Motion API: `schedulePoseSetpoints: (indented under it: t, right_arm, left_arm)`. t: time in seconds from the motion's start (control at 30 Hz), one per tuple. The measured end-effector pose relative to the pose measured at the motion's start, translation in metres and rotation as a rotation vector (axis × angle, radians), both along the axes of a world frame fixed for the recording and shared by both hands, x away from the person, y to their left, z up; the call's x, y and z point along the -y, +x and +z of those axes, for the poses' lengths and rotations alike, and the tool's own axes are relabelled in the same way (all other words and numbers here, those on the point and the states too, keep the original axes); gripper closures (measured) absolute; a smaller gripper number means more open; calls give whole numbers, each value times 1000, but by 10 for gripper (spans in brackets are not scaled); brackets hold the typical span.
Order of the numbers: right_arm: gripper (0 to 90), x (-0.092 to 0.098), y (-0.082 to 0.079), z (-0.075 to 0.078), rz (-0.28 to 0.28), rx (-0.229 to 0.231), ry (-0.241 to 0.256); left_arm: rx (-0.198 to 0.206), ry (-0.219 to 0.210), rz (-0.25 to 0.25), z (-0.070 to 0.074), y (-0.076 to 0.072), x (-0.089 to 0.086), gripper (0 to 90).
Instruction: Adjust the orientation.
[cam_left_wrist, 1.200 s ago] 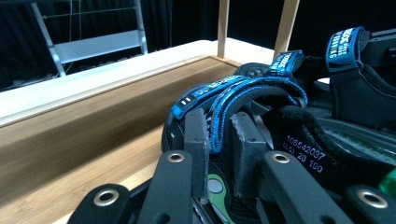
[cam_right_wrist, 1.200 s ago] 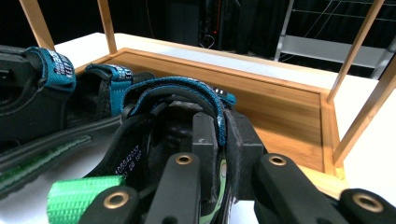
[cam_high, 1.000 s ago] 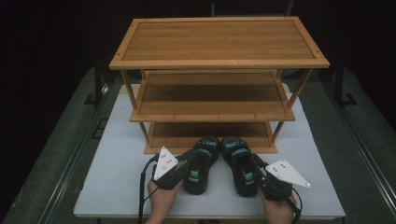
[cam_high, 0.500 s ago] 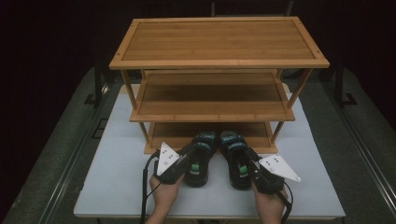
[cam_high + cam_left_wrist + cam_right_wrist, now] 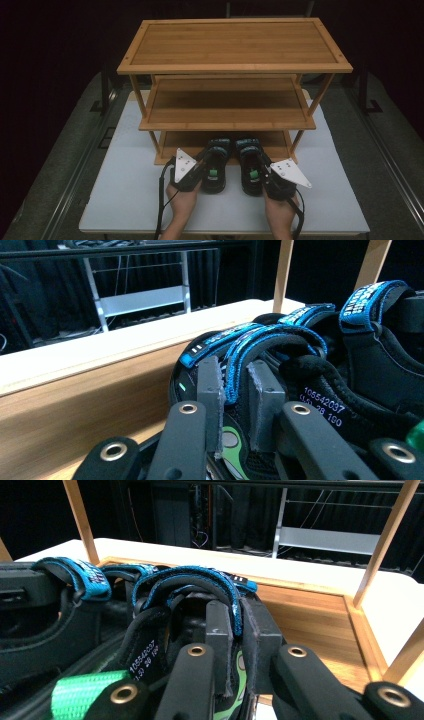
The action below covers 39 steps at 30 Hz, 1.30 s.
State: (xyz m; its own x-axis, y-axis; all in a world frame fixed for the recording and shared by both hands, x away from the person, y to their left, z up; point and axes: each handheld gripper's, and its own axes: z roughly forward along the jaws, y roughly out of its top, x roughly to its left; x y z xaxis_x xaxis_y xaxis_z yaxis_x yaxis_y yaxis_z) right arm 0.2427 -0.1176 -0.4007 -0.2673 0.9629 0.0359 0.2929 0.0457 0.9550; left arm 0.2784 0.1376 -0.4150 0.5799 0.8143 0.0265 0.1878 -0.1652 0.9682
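Both sandals are mid-slide onto the bottom shelf (image 5: 272, 142) of the wooden rack (image 5: 235, 67). The left gripper (image 5: 234, 390) is pinching the left sandal (image 5: 216, 159) by its blue strap, and the right gripper (image 5: 235, 630) is clamped on the right sandal (image 5: 248, 159) likewise. Toes are over the shelf edge; next, I'd push them further in, level, then let go.

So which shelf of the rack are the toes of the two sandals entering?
The bottom shelf: the sandals reach over its front edge, under the middle shelf. The middle and top shelf are bare.
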Motion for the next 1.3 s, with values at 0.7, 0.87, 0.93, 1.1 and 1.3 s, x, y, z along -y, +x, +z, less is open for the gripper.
schedulePoseSetpoints:
  t: [0.7,0.87,0.93,1.1,1.3]
  right_arm:
    - [819,-20,20,-12,-26,-39,41]
    - [819,-23,24,-14,-30,-42,47]
    - [819,-24,26,-15,-33,-45,51]
    - [819,-26,31,-18,-34,-57,55]
    - [819,-29,35,-21,-40,-66,62]
  left_arm:
    - [-23,-7,72,-13,16,11,786]
    - [-29,-17,83,-14,19,13,784]
    - [-31,-18,88,-14,20,13,785]
    - [-38,-10,92,-17,24,14,784]
    - [-50,-16,96,-19,26,16,783]
